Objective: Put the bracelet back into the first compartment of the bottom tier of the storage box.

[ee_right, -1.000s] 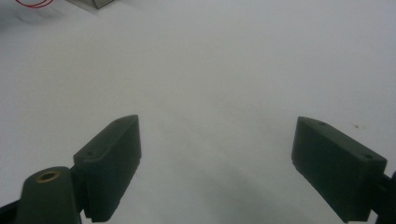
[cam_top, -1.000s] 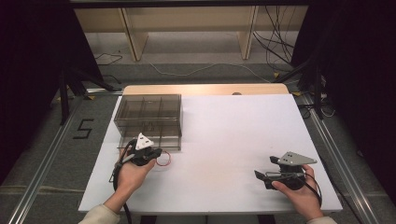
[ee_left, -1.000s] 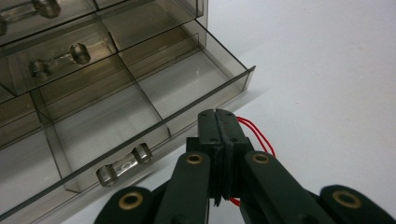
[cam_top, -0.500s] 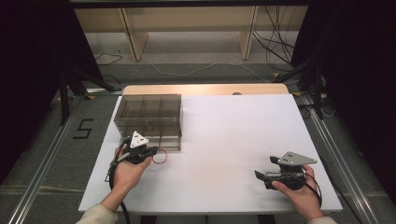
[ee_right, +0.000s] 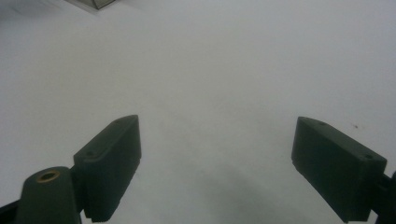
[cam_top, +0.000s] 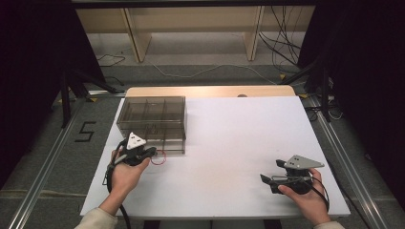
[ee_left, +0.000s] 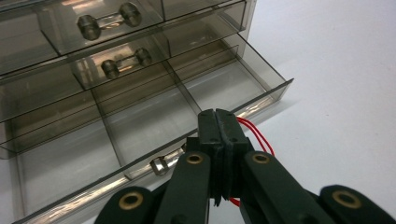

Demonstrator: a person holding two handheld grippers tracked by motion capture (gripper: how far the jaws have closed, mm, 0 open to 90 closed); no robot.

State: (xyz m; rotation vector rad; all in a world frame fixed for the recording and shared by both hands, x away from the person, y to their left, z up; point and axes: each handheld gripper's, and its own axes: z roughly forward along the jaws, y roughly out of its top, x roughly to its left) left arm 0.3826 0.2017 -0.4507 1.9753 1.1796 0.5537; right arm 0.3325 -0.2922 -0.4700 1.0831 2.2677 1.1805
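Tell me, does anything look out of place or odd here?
Nothing is spilled or damaged. The bottom drawer of the clear drawer box stands pulled out, and the left gripper holds a red rubber band in its shut jaws just beside it.

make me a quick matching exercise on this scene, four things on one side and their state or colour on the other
Things:
1. left gripper
2. right gripper
3. bottom drawer
4. band

States:
A. pulled out
B. red
C. jaws wide apart
D. shut on the band

Pairs: 1-D, 2-C, 3-A, 4-B
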